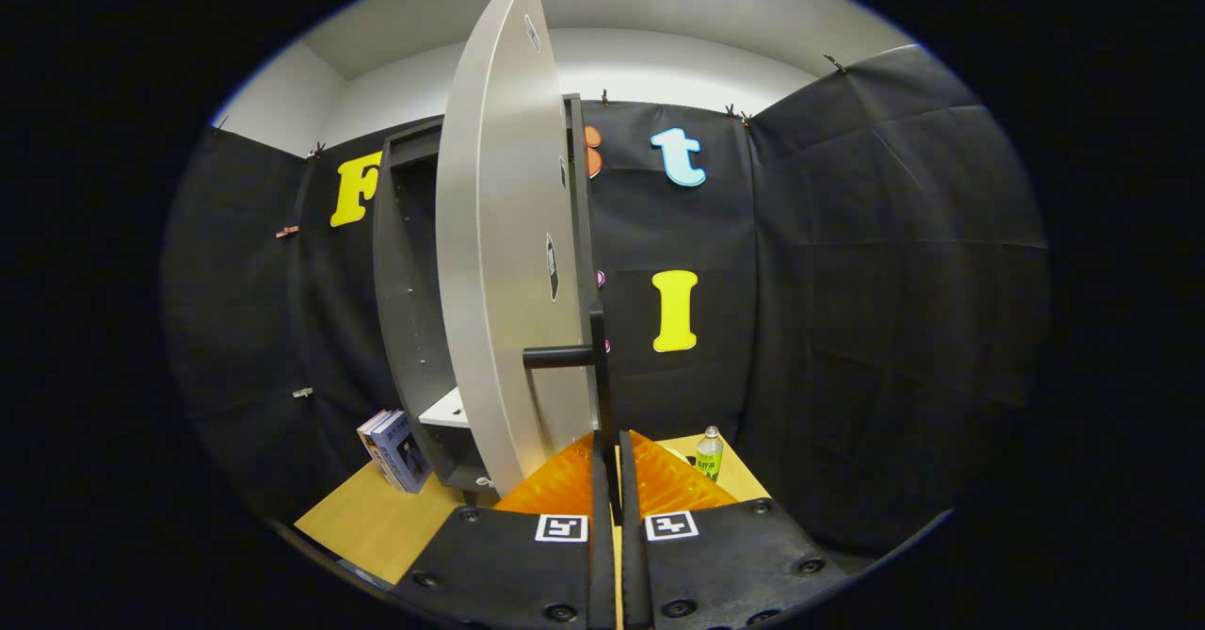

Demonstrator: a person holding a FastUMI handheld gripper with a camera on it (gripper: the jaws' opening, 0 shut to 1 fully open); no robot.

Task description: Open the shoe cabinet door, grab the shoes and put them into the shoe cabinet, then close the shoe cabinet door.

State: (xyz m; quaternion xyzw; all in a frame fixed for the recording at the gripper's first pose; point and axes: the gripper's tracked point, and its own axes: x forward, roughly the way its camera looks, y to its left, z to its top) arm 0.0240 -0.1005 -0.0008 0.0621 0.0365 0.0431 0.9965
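The shoe cabinet (407, 272) is a tall dark box standing on the table, its inside showing a white shelf (446, 411) low down. Its pale grey door (504, 253) is swung partly open and stands edge-on just ahead of me. A black bar handle (597, 366) runs down the door's free edge, with a short black stub joining it to the door face. My gripper (610, 465) is shut on the lower end of that handle, the bar pinched in the thin slit between the two fingers.
A light wooden table (372, 522) carries the cabinet. Some books (395, 449) lean against the cabinet's left foot. A small bottle with a green label (709, 454) stands just beyond the right finger. Black cloth walls close in behind and on both sides.
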